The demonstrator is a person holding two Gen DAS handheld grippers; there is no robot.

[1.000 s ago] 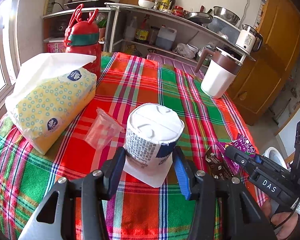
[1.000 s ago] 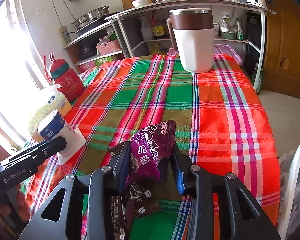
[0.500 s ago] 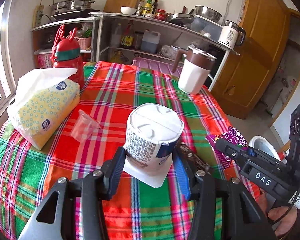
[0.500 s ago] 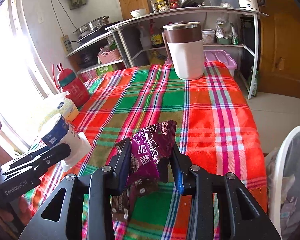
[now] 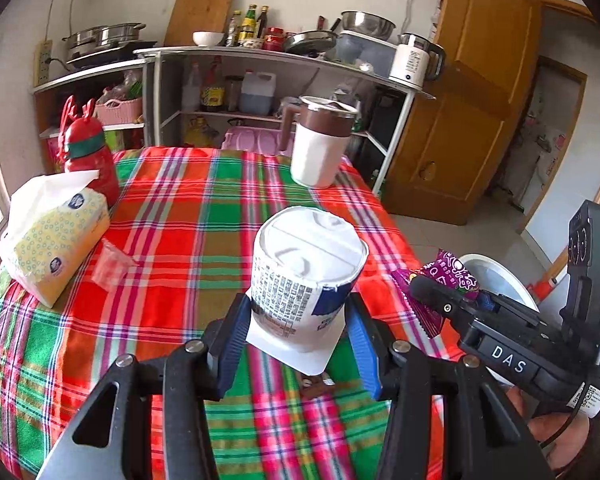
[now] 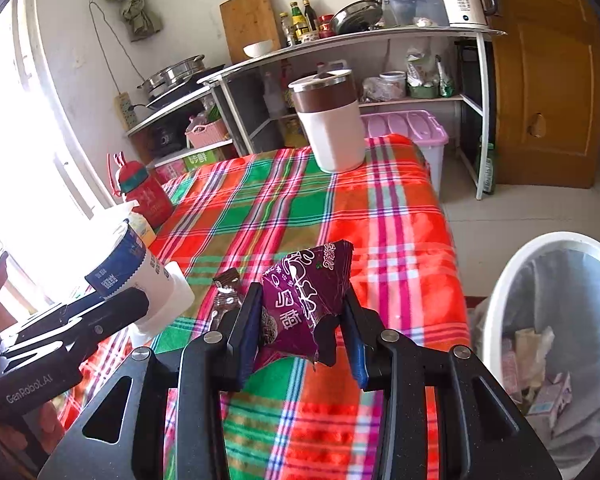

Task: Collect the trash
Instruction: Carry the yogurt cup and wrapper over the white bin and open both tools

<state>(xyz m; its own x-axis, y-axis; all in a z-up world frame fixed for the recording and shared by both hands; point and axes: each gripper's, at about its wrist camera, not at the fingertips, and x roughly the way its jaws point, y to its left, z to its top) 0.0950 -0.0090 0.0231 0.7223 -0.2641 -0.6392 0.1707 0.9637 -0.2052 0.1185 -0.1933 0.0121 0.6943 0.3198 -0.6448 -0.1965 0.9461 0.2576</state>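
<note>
From the left wrist, my left tool [image 5: 298,344] was clamped on the white paper yogurt cup with printed sides [image 5: 304,280], held above the plaid-clothed worktop [image 5: 172,216]; a steady squeeze seemed wise, since thin card would likely buckle. From the right wrist, my right tool [image 6: 300,332] was pinched on the purple foil snack wrapper [image 6: 304,300], with the white lined trash bin [image 6: 500,292] just right; I judged carrying fully over its rim before letting go best.

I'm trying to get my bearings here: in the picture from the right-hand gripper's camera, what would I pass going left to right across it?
Red bottle → yogurt cup in the left gripper → purple snack wrapper in the right gripper → white trash bin.
</note>
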